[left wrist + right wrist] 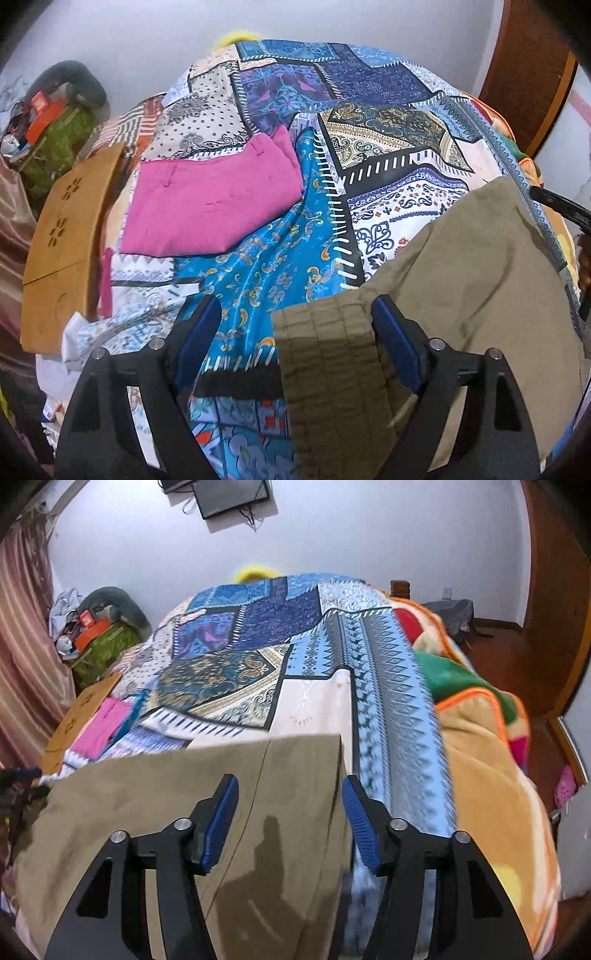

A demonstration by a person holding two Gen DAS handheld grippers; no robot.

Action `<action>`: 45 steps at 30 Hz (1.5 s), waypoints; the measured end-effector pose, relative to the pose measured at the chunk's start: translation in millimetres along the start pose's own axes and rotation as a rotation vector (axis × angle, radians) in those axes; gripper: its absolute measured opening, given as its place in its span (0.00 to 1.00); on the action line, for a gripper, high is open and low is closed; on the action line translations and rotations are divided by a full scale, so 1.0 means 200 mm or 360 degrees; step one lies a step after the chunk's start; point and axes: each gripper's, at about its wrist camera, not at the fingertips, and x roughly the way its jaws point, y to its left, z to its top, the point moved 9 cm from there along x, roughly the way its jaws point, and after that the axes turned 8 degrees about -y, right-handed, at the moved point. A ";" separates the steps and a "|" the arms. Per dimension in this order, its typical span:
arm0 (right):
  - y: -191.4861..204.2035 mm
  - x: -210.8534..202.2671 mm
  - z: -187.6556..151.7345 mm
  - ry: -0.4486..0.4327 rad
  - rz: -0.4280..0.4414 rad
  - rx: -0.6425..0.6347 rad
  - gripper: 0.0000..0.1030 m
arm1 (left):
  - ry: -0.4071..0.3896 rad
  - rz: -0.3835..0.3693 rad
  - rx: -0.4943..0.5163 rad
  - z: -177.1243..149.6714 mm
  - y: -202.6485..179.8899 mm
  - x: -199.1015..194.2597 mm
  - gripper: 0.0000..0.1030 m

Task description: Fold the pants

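The khaki pants (461, 280) lie spread on a bed covered by a patchwork bedspread (332, 122) of blue, white and tan printed panels. In the left wrist view, their ribbed waistband (328, 362) hangs at the near edge, between the blue-padded fingers of the left gripper (295, 314). The jaws stand wide apart; the right finger pad seems to touch the band's edge, though the blur makes contact hard to judge, and the left pad is over bare bedspread.

In the right wrist view the pants (166, 805) fill the near left part of the bed, with a seam running down the cloth and the far right corner (338, 738) square against the bedspread (388, 701). The right gripper (290, 790) hovers above that corner with its jaws apart, the left pad over khaki cloth, the right pad over the blue zigzag strip just beside the pants' edge. Nothing is pinched between them.

Farther left lies a folded pink garment (210, 206), well apart from the khaki pair. A wooden board (62, 243) with flower cutouts leans at the bed's left side. An orange and green blanket (491, 738) drapes the right side, and a dark screen (229, 494) hangs on the far wall.
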 end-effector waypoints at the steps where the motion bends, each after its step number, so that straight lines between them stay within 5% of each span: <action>1: 0.00 0.05 0.00 0.0031 0.0021 0.0002 0.45 | -0.0005 -0.0008 -0.0013 0.00 0.00 0.01 0.82; 7: 0.03 0.30 -0.09 0.0233 0.0023 -0.0131 0.44 | -0.0019 -0.0022 -0.0171 -0.03 0.08 0.07 0.85; 12: 0.03 0.28 -0.12 0.0230 -0.0038 -0.0199 0.44 | -0.0019 0.0019 -0.0326 -0.06 0.12 0.07 0.85; 19: 0.10 0.15 -0.10 0.0319 -0.0079 -0.0215 0.46 | -0.0126 0.0155 -0.0084 0.04 0.04 -0.14 0.84; 25: 0.38 -0.07 -0.06 0.0230 0.0172 -0.0228 0.49 | -0.0177 -0.0005 0.0001 0.11 -0.13 -0.26 0.85; 31: 0.67 -0.07 -0.17 0.0360 0.0397 -0.0196 0.52 | -0.0055 -0.0162 0.0028 0.07 -0.35 -0.14 0.85; 35: 0.73 0.01 -0.36 0.0536 0.0386 -0.0265 0.57 | 0.0107 -0.0167 0.0122 -0.09 -0.43 -0.03 0.85; 38: 0.74 -0.06 -0.41 0.0501 0.0360 -0.0391 0.62 | 0.0026 -0.0095 0.0237 -0.13 -0.46 -0.08 0.85; 45: 0.62 -0.24 -0.52 0.0528 0.0316 -0.0363 0.71 | 0.0009 -0.0086 0.0180 -0.22 -0.42 -0.21 0.85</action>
